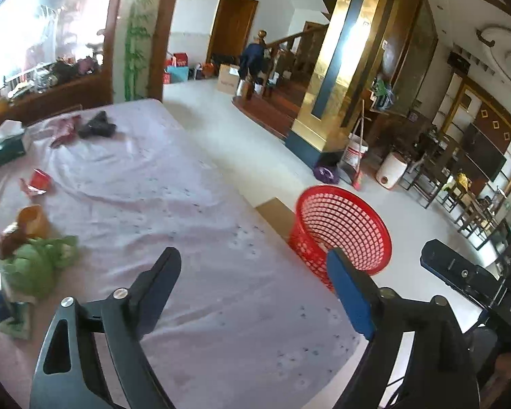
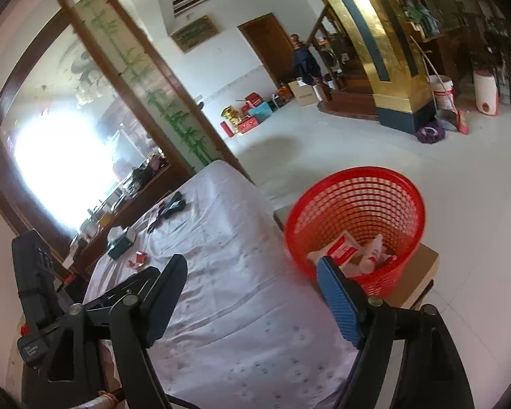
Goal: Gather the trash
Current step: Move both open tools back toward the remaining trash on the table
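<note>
left wrist: green bag [image 1: 30,266] beside jar [image 1: 34,220]

left wrist view: sits just behind its own gripper's fingers, looks down and forward across the cloth-covered table [image 1: 173,184] from close above, with the red basket [image 1: 340,225] off the table's right edge. right wrist view: rolled clockwise, same forward heading, nearer the red basket [image 2: 357,218], looking into it. both views share the table, basket, gold pillar [image 1: 344,68] and far door [image 2: 269,47].
</note>
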Demonstrator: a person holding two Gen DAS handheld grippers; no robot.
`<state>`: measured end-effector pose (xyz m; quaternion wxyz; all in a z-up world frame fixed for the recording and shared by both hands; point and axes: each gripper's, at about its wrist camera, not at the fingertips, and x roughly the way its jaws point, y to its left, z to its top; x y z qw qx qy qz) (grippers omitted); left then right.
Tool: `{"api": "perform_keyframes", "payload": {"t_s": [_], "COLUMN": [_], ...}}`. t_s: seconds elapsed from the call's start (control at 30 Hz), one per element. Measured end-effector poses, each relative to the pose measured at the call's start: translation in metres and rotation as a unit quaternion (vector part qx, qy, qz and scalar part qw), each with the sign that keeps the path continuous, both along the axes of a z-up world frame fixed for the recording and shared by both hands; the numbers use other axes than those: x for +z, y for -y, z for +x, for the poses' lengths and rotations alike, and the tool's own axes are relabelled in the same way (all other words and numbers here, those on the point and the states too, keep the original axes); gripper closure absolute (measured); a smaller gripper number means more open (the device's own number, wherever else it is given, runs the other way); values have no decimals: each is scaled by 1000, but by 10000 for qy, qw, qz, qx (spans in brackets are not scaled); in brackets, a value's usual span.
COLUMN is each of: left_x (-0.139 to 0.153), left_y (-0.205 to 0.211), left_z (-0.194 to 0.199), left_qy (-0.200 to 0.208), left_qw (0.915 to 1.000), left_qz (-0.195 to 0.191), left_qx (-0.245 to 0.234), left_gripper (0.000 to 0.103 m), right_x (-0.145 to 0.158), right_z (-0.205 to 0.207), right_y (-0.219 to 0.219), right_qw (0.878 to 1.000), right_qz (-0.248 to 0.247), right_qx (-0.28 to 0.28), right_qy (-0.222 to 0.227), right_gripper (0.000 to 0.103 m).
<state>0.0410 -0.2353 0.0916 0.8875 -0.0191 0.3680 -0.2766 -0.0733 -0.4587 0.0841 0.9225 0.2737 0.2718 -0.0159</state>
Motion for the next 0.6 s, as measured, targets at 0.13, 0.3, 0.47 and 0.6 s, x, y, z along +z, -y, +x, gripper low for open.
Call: {"api": "perform_keyframes", "payload": {"t_s": [0.13,0.3,0.47,0.6], "left_x": [4,6,9,10], "left_y": [-20,-45,-74,-97], "left_z": [-4,-8,-11,-14], "left_qy": [0,59,107,156], "left_qw": [10000,9998,9993,9982], "left_qz": [-71,-121,-165,-153], "left_qx": [50,152,333,555], "left_gripper": [17,17,17,17], "right_x": [7,12,17,18], "right_z": [4,7,15,25], "right_y": [-23,-43,-65,-86], "right_qw": [9998,9996,9989,9978], "right_qz": [-131,-191,-303,-379], "right_qx": [131,219,362,530], "right_qy": [-42,-66,-63,-118], "right_gripper": [19,19,19,19]}}
